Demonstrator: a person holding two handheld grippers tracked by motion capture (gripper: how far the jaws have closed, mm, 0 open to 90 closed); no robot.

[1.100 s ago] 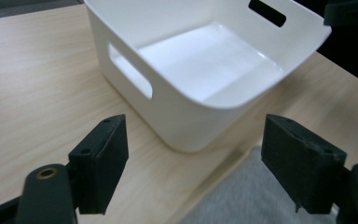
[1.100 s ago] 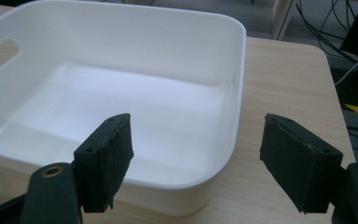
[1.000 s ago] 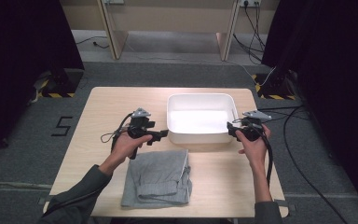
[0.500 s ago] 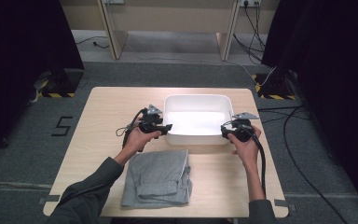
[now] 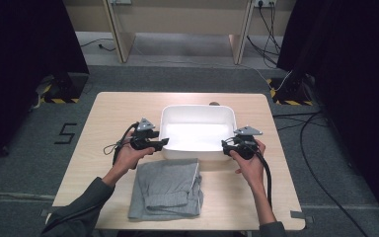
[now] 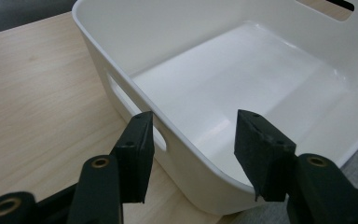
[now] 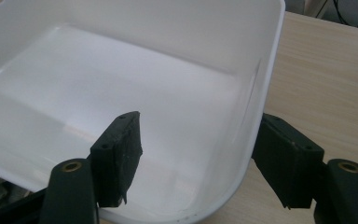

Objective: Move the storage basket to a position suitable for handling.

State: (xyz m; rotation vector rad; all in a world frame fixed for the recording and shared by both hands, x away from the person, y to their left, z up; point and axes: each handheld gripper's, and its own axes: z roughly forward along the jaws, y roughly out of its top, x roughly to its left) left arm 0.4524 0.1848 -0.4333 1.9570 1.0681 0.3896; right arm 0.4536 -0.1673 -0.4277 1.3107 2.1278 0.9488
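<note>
Counting what lies on the table (image 5: 103, 108): one tub (image 5: 197, 111), one cloth (image 5: 168, 190), two grippers; the table is pale wood with a fine straight grain, square-cornered; the tub is white, smooth and glossy plastic, rectangular with rounded corners, a slot handle cut in its end wall, and sits at the middle of the table; the cloth is grey, soft, folded into a rough rectangle with creases, just in front of the tub, toward the person. One hand holds each gripper; the left gripper (image 6: 193, 140) stands wide open, its two matte black blocky jaws straddling the tub's left wall, one outside by the slot, one over the inside, gripping nothing; the right gripper (image 7: 200, 154) likewise gapes wide, jaws either side of the tub's right wall, not closed on it.
</note>
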